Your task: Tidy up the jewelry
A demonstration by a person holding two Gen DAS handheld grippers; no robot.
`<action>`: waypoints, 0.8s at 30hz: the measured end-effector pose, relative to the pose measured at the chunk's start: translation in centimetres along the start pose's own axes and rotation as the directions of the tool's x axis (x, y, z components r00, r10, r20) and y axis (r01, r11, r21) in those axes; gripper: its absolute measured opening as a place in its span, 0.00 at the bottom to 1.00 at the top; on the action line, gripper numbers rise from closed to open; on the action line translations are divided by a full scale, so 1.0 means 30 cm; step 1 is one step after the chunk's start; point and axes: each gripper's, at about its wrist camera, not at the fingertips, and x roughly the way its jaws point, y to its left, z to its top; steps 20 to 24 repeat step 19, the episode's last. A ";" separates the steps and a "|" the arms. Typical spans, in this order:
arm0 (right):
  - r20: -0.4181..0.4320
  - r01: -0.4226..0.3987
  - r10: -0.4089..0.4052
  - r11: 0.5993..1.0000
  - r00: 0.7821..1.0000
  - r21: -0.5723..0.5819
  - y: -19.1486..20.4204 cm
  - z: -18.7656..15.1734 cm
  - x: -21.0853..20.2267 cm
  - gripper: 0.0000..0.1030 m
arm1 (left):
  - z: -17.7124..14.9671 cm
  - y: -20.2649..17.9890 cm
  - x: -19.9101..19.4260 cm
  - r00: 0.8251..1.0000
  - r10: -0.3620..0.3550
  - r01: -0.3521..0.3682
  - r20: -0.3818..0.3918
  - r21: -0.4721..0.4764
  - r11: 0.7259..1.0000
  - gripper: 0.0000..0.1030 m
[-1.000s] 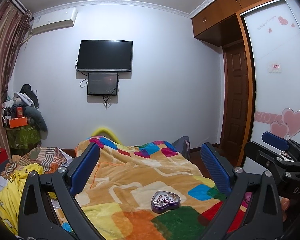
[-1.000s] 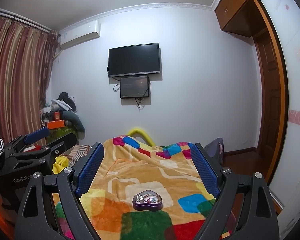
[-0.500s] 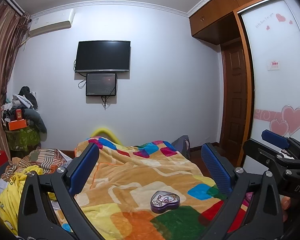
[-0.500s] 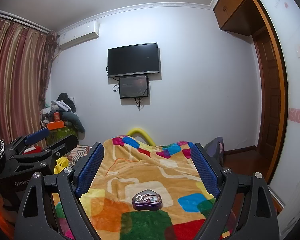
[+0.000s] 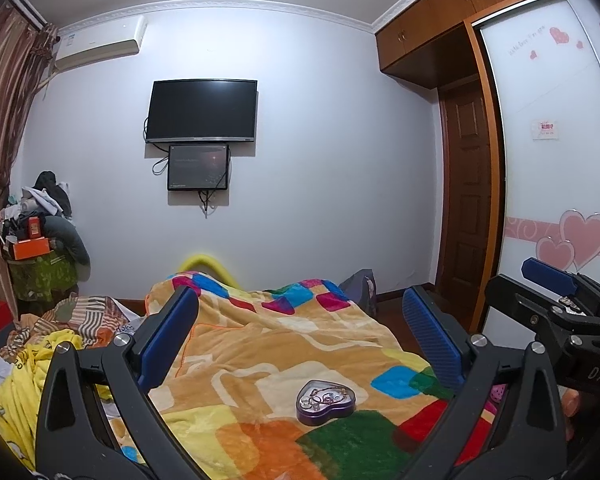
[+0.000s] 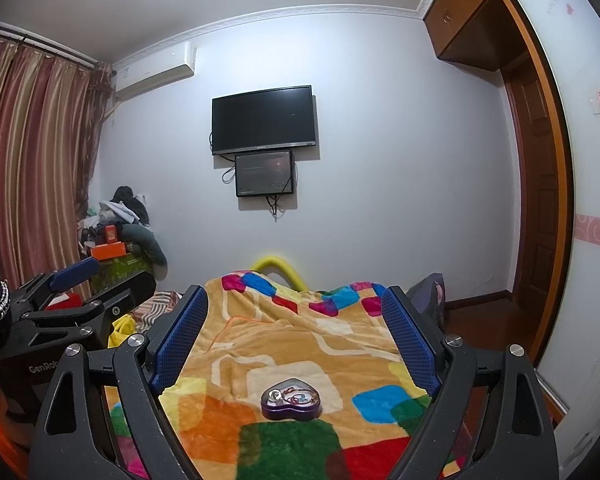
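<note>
Grippers: two, both wide open, holding nothing. Left gripper [image 5: 300, 340] at bottom of left view; right gripper [image 6: 296, 336] at bottom of right view. Each shows at other view's edge. One purple heart tin [image 5: 326, 396], lower centre, resting on blanket [image 5: 260, 344], framed between spread blue pads [image 5: 168, 340], untouched. Inside tin: tangled jewelry [image 6: 291, 395], pieces too small to count.

We hold our left gripper [image 5: 300, 334] level, its blue-padded fingers [image 5: 168, 336] spread wide with nothing between them. Our right gripper [image 6: 296, 330] sits just beside it, pointed the same way, its jaws equally wide apart and gripping nothing.
</note>
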 end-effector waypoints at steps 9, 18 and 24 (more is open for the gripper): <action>0.002 0.013 -0.013 1.000 1.000 0.011 -0.010 -0.003 0.000 0.84 | -0.009 0.002 0.005 1.000 -0.009 0.009 -0.004 -0.002 1.000 1.00; 0.000 0.017 -0.017 1.000 1.000 0.014 -0.015 -0.003 0.007 0.84 | -0.011 -0.001 0.012 1.000 -0.013 0.013 -0.010 -0.004 1.000 1.00; 0.000 0.016 -0.016 1.000 1.000 0.014 -0.015 -0.004 0.007 0.84 | -0.011 -0.001 0.014 1.000 -0.015 0.015 -0.013 -0.004 1.000 1.00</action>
